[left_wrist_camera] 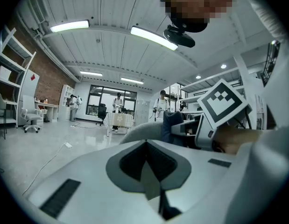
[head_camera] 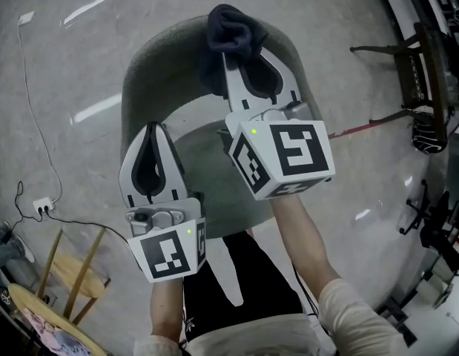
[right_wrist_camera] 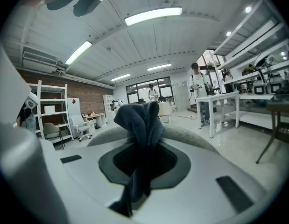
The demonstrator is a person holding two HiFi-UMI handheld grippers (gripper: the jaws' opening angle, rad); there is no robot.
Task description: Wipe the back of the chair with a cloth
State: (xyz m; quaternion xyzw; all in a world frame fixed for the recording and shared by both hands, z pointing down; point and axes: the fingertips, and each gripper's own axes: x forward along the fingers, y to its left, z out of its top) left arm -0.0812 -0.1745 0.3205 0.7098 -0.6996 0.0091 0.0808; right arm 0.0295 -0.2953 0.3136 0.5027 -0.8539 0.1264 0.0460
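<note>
**Head view.** A grey chair [head_camera: 151, 65] with a curved back fills the upper centre of the frame, on a glossy grey floor [head_camera: 81, 35]. The right gripper [head_camera: 244, 54] reaches to the top rim of the chair back, and a dark blue cloth [head_camera: 233, 24] bunches at its tips, over that rim. Whether the cloth presses on the rim cannot be told. The left gripper [head_camera: 156, 132] sits lower and to the left, over the left part of the chair, and no cloth shows at its tips. A power strip [head_camera: 42, 206] with its cable lies at the left edge. A wooden stool [head_camera: 73, 273] stands at lower left and a dark metal frame [head_camera: 418, 73] at upper right.

**Left gripper view.** The left gripper [left_wrist_camera: 146, 146] has its jaws brought together with nothing between them. Beyond them, right of centre, are the grey chair [left_wrist_camera: 144, 132], the cloth [left_wrist_camera: 172, 125] and the marker cube [left_wrist_camera: 223, 104] of the right gripper.

**Right gripper view.** The right gripper [right_wrist_camera: 143, 146] has its jaws clamped on the cloth [right_wrist_camera: 139, 125]. The cloth rises in a bunch above the tips and trails down between the jaws. The chair's curved rim [right_wrist_camera: 191, 136] runs just behind it. White tables [right_wrist_camera: 223, 99] stand at the right and a shelf [right_wrist_camera: 51, 106] at the left.
</note>
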